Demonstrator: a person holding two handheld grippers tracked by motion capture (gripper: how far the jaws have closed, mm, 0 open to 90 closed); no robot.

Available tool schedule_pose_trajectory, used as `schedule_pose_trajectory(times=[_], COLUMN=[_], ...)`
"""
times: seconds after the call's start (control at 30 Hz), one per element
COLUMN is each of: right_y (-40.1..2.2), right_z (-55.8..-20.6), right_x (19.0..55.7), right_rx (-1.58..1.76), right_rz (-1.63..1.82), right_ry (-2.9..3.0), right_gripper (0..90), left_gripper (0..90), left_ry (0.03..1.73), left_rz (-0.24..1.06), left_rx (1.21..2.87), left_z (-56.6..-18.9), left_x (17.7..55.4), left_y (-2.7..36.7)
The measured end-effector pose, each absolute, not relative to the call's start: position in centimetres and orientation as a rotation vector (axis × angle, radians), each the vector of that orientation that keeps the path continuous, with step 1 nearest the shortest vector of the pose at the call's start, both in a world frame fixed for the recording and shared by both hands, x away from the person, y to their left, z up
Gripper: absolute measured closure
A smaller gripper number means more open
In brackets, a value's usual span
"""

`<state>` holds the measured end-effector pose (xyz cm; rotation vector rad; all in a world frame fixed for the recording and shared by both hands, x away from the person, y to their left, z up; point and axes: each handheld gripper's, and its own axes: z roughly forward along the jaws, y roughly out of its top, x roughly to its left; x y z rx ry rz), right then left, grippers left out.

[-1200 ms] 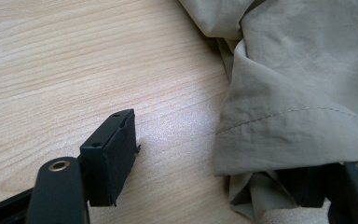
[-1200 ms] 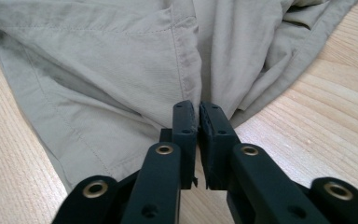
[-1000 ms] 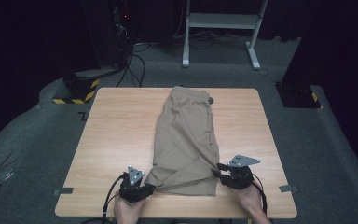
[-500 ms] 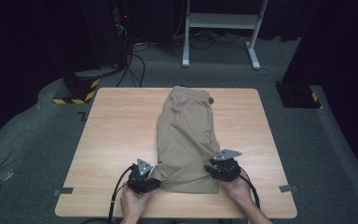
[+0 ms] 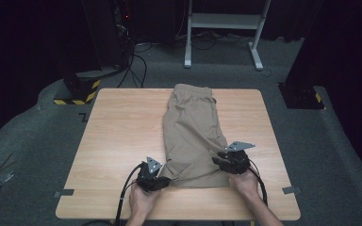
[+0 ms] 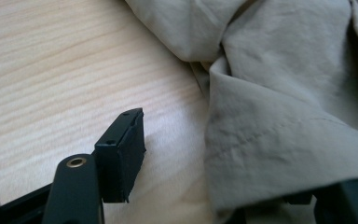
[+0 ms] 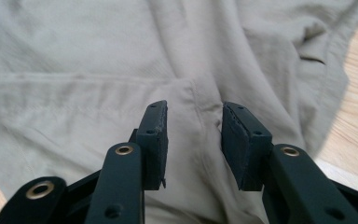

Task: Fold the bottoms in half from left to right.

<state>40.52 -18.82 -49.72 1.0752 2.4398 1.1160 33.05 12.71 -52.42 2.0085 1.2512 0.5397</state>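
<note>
We see light, floppy shorts [image 5: 192, 136]; the hem corners suit us best. Left gripper [image 5: 152, 175] gapes at the hem, cloth not pinched. Right gripper [image 5: 231, 162] has just been closing, a fold between unpinched jaws.

High view overlooks table [image 5: 122, 136]; both gripper views close on shorts [image 5: 191, 132].

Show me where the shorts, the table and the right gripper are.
shorts [image 5: 191, 127]: high view, middle of the tan cloth.
table [image 5: 122, 122]: high view, bare wood left of the shorts.
right gripper [image 7: 193, 140]: right gripper view, midway between its fingertips, over the cloth.
</note>
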Motion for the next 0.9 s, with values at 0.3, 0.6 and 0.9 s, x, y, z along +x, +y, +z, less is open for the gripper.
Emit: schedule_pose_trajectory(times=[0.3, 0.6, 0.9], right_y=[-17.6, -19.0, -22.4], right_z=[-51.2, -49.9, -50.4], right_x=[42.0, 38.5, 33.9], right_rx=[1.122, 0.992, 0.975], right_rz=[1.040, 1.102, 1.149], right_ry=[2.505, 2.478, 2.450], right_gripper=[81.2, 88.9, 88.7], left_gripper=[34.9, 35.7, 33.5], left_ry=[1.241, 1.247, 1.242], left_rz=[0.580, 0.576, 0.552], left_rx=[2.029, 2.011, 2.005], left_z=[-52.4, -52.5, -52.6], left_x=[31.3, 30.7, 29.6], left_y=[13.2, 13.4, 14.4])
